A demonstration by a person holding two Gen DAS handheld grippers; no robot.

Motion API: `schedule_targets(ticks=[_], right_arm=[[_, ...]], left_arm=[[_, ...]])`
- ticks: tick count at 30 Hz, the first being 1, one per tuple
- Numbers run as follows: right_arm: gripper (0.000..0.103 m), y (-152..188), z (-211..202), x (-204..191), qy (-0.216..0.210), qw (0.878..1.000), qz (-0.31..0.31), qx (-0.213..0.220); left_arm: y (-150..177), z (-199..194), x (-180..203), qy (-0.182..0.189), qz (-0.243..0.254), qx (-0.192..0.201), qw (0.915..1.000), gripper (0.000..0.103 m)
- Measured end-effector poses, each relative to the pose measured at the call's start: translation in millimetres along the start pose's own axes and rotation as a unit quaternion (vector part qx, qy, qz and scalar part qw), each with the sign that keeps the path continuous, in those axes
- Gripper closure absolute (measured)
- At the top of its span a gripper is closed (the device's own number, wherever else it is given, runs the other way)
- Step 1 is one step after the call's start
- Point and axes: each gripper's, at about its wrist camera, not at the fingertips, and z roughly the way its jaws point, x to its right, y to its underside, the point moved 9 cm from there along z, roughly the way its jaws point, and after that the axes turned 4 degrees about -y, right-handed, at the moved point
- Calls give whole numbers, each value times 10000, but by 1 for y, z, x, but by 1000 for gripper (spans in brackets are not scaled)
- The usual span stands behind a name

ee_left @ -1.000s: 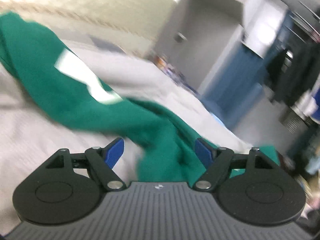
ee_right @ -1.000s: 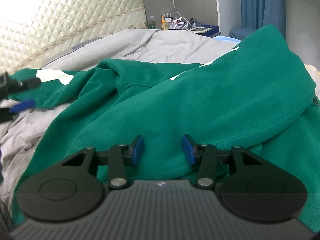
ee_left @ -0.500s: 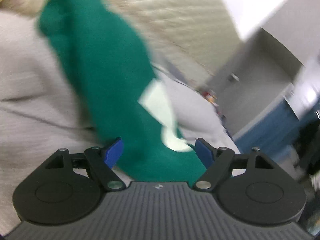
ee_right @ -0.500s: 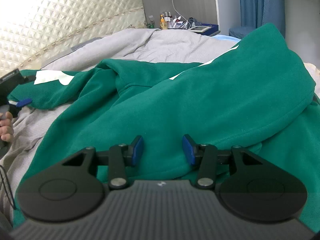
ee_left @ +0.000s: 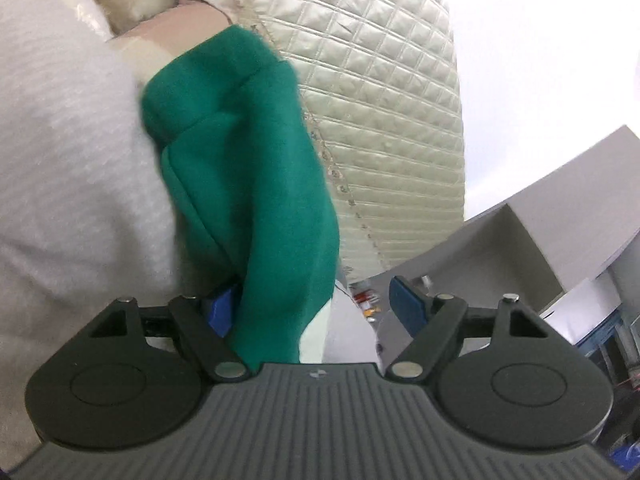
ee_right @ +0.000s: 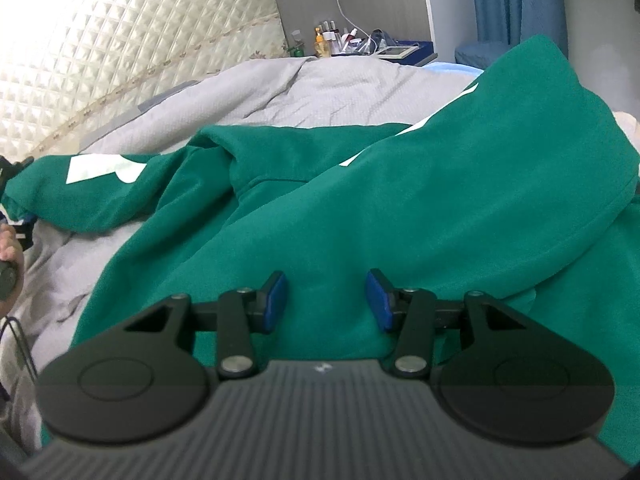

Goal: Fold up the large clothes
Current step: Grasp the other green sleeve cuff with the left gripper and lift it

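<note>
A green sweatshirt (ee_right: 400, 216) is spread over the grey duvet (ee_right: 328, 92) of a bed, its sleeve (ee_left: 256, 184) stretched toward the quilted headboard (ee_left: 392, 112). The fleece is judged soft, limp and fairly light, best taken at cuff or hem. The left hand-held gripper (ee_left: 312, 310) is held nearly level with jaws wide apart; the sleeve lies between them, against one pad only, unclamped. The right hand-held gripper (ee_right: 326, 300) is tilted down over the body fabric, half parted; whether cloth is pinched cannot be told.
</note>
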Motion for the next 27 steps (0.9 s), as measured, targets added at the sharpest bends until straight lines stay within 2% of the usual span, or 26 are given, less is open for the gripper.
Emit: schedule_targets(ticks=[3, 6, 8, 10, 12, 14, 17, 21, 23, 27], right_arm=[[55, -2, 3, 0, -47, 10000, 42, 15], [55, -3, 6, 1, -94, 9999, 106, 26], [55, -4, 7, 2, -129, 9998, 155, 29], [55, -5, 8, 3, -165, 9997, 203, 37], [55, -6, 8, 5, -193, 9995, 253, 33], [55, -9, 9, 6, -218, 9992, 319, 27], [57, -11, 8, 8, -245, 9988, 434, 32], [57, -12, 0, 9, -300, 9981, 537, 84], [56, -12, -4, 9, -311, 9980, 544, 99], [55, -11, -17, 11, -324, 9975, 608, 160]], left_arm=[[-8, 15, -9, -343, -143, 33, 9993, 22], [-16, 10, -32, -695, -365, 84, 9969, 22], [-26, 14, -43, -1003, -288, 126, 9945, 23], [-35, 22, -46, -1158, -44, 141, 9932, 37], [-39, 27, -40, -1527, 418, 106, 9873, 53], [-37, 21, -30, -1689, 721, 181, 9828, 59], [-29, 7, -9, -1937, 966, 254, 9760, 63], [-18, -9, 4, -2070, 727, 138, 9755, 66], [-10, -20, 8, -1952, 583, 78, 9790, 72], [7, -42, 33, -1669, 900, 27, 9819, 86]])
